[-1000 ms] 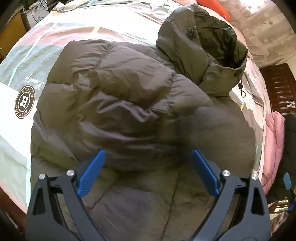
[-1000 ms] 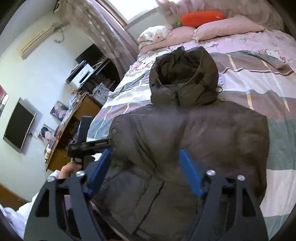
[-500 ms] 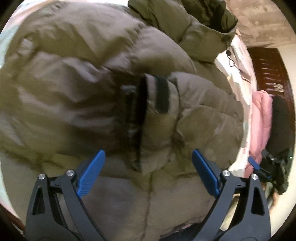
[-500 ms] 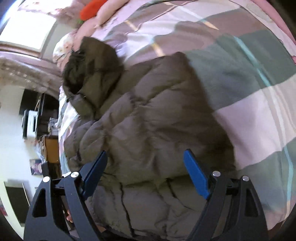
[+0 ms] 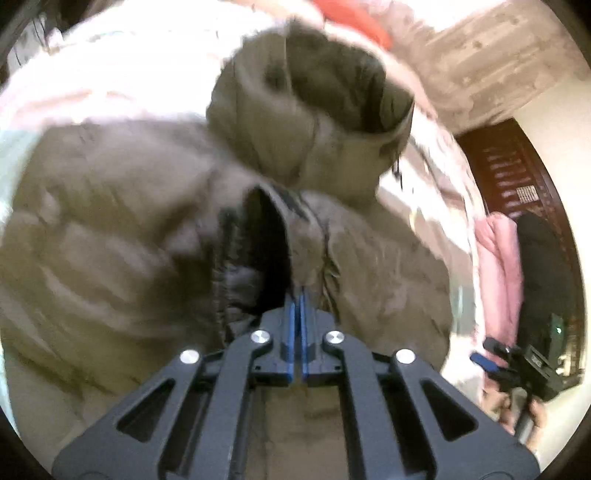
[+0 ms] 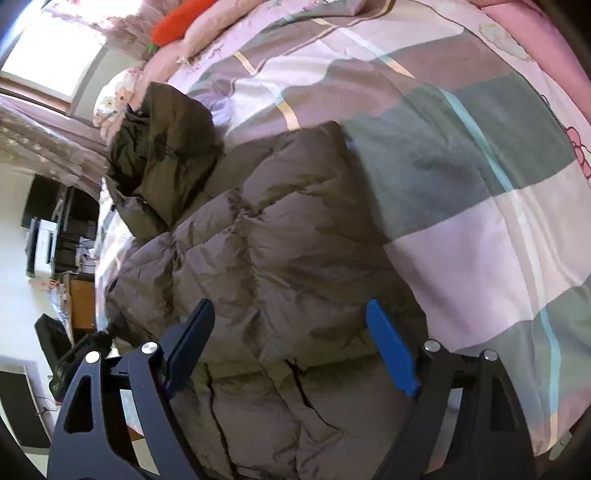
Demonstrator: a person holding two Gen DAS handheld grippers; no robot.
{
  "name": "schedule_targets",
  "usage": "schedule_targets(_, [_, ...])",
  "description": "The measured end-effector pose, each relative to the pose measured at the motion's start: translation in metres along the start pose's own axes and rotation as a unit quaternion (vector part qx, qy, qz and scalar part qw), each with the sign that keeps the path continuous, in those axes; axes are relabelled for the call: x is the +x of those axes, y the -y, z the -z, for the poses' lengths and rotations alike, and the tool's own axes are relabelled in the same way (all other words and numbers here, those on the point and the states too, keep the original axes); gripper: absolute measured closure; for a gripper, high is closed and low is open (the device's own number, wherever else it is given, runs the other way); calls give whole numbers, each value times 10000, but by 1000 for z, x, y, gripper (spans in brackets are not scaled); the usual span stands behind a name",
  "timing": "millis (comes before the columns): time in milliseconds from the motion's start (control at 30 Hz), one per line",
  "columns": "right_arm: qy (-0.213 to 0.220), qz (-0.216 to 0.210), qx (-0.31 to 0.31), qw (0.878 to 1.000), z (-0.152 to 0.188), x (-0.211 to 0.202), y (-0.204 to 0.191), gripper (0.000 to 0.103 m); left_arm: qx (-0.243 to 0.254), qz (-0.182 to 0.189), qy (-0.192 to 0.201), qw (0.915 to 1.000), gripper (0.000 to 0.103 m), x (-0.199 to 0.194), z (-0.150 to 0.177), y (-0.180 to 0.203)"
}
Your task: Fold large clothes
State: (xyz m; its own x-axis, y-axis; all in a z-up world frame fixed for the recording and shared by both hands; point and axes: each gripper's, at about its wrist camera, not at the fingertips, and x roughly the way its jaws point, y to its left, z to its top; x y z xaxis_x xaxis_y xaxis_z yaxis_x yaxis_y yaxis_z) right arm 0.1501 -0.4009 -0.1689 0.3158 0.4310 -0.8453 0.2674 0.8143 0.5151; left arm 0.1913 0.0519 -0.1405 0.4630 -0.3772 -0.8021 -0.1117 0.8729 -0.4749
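Note:
A large olive-brown puffer jacket (image 6: pixel 280 251) lies on the bed, its hood (image 6: pixel 166 147) toward the pillows. In the left wrist view the jacket (image 5: pixel 110 229) fills the frame, with the hood (image 5: pixel 314 122) at the top. My left gripper (image 5: pixel 298 295) is shut on the jacket's front edge beside the dark opening and lifts it. My right gripper (image 6: pixel 291 339) is open and empty, just above the jacket's lower part near its right side. It also shows in the left wrist view (image 5: pixel 517 365) at the far right.
The bed has a striped pink, grey and white cover (image 6: pixel 461 166). Pink pillows and a red cushion (image 6: pixel 177 26) lie at the head. A desk with a printer (image 6: pixel 48 243) stands on one side of the bed, a dark wooden cabinet (image 5: pixel 517 184) on the other.
My left gripper has shut on the jacket's front edge and raised it, so the dark inside shows. My right gripper has stayed open and shifted slightly over the jacket's right side.

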Motion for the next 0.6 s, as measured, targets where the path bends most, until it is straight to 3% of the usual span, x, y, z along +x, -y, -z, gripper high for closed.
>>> schedule_targets(167, [-760, -948, 884, 9887, 8, 35, 19, 19, -8, -51, -320, 9995, 101, 15, 1, 0])
schedule_targets(267, [-922, -1022, 1383, 9808, 15, 61, 31, 19, 61, -88, -517, 9986, 101, 24, 4, 2])
schedule_targets(333, [-739, -1025, 1712, 9771, 16, 73, 42, 23, 66, -85, -578, 9983, 101, 29, 5, 5])
schedule_targets(400, [-279, -883, 1898, 9775, 10, 69, 54, 62, 108, -124, -605, 9980, 100, 31, 9, 2])
schedule_targets(433, [9, -763, 1976, 9773, 6, 63, 62, 68, 124, -156, -632, 9978, 98, 34, 10, 3])
schedule_targets(533, [346, -170, 2209, 9745, 1, 49, 80, 69, 144, -178, -769, 9968, 98, 43, 17, 5])
schedule_targets(600, [406, -33, 2328, 9717, 1, 42, 86, 69, 209, -256, -837, 9959, 98, 49, 20, 7])
